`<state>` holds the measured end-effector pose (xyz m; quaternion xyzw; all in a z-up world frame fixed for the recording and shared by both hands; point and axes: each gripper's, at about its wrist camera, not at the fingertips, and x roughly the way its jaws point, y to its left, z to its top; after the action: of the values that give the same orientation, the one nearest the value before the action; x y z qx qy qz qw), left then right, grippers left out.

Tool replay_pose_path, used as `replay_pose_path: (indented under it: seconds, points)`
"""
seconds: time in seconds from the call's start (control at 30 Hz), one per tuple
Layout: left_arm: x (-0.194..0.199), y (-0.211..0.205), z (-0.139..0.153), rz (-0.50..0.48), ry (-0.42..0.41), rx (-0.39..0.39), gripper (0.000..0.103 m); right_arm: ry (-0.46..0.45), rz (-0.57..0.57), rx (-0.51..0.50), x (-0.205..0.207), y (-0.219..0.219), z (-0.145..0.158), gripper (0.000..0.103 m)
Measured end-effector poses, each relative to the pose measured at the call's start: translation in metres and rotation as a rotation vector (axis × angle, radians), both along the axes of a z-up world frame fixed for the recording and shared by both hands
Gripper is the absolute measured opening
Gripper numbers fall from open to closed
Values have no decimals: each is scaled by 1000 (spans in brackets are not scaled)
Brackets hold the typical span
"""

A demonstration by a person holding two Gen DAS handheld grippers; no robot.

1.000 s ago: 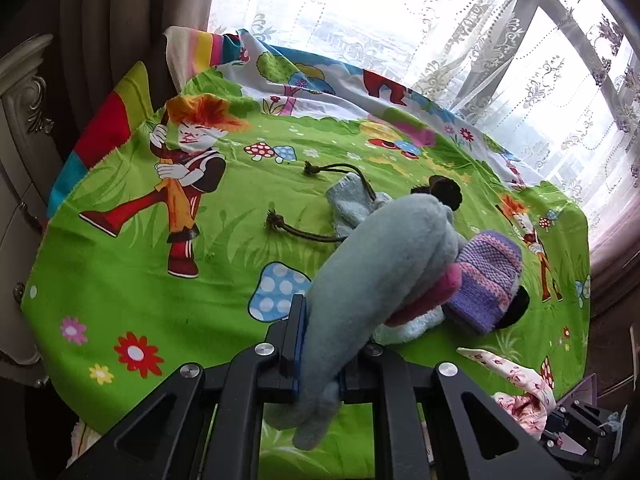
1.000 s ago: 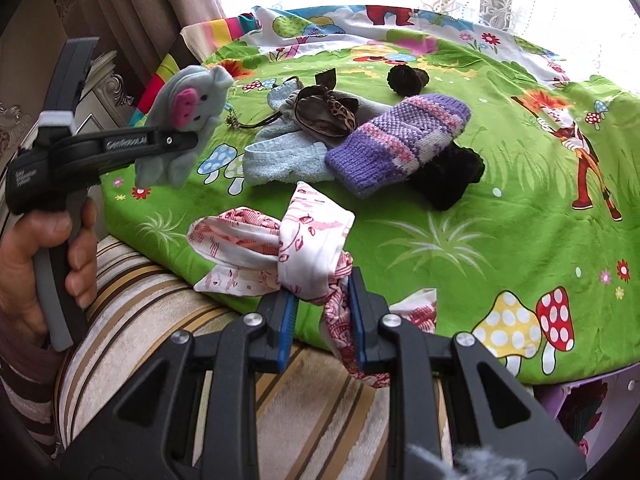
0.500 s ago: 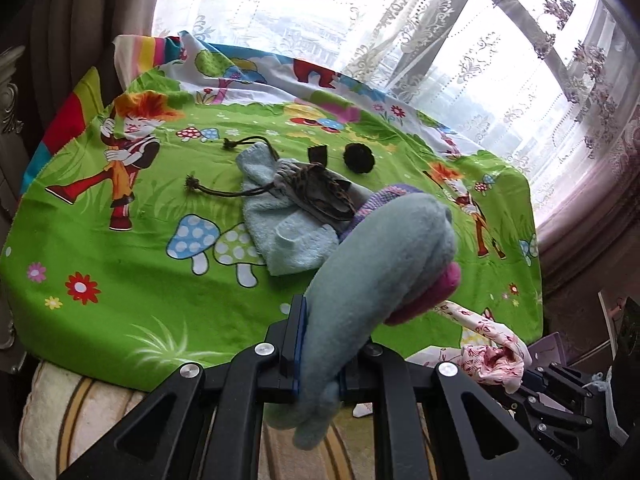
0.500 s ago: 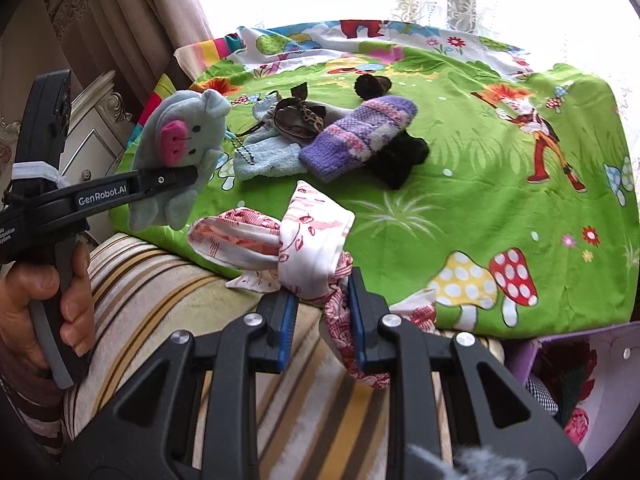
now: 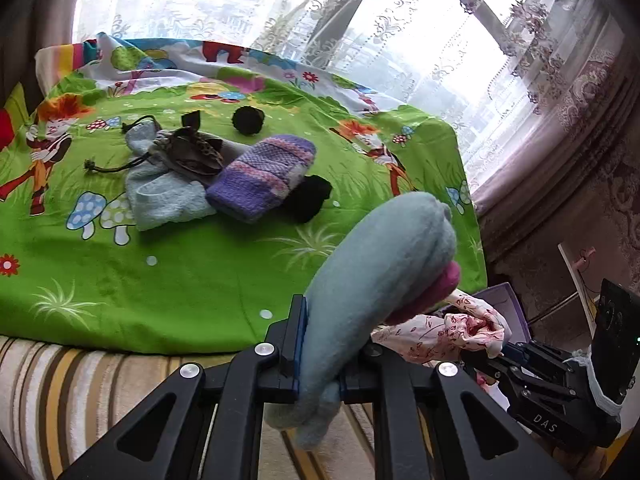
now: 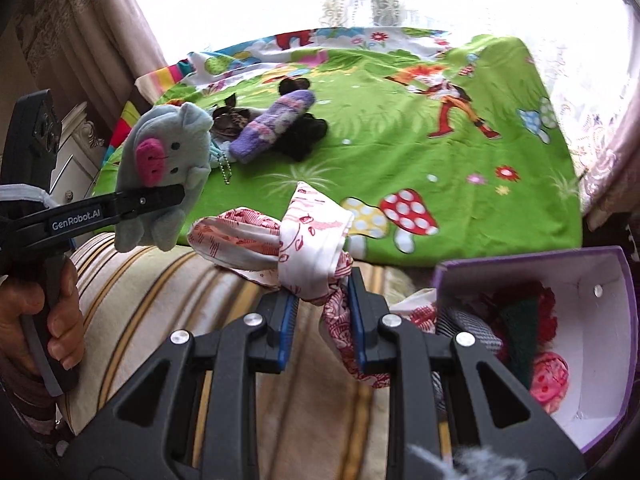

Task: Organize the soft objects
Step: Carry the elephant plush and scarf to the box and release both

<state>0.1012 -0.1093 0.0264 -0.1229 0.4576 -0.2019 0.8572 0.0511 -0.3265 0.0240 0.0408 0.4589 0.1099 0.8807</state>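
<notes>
The left tongs [image 5: 318,344] pinch a grey plush pig [image 5: 384,264] around its lower body, and the right tongs [image 6: 322,312] pinch a pink patterned cloth [image 6: 308,232], both held over a striped cushion [image 6: 168,280]. At four o'clock in the right view sits a purple box [image 6: 592,264] already holding soft things. The risk: the trailing cloth could snag the box rim or slip free. Beyond, a green cartoon sheet [image 5: 160,280] carries a purple knitted mitten [image 5: 262,172] and a blue towel [image 5: 160,200], with lace curtains [image 5: 400,20] behind.
</notes>
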Motion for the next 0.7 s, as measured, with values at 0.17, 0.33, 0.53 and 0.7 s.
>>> replay_pose_path:
  seconds: [0.17,0.33,0.53,0.7]
  points:
    - [-12,-33,4,-79,-6,-10,13,-11,-75,-23,-20,-35,2,28]
    - [-26,-71,3,-165,5,-22,13,-13,-158,-46,-37,-72,2,28]
    - [-42,-114,1,-262,24,-29,13,3,-258,-108,-52,-110,-4,28]
    - [-54,-142,-2,-334,36,-26,13,35,-336,-144,-62,-141,-13,29]
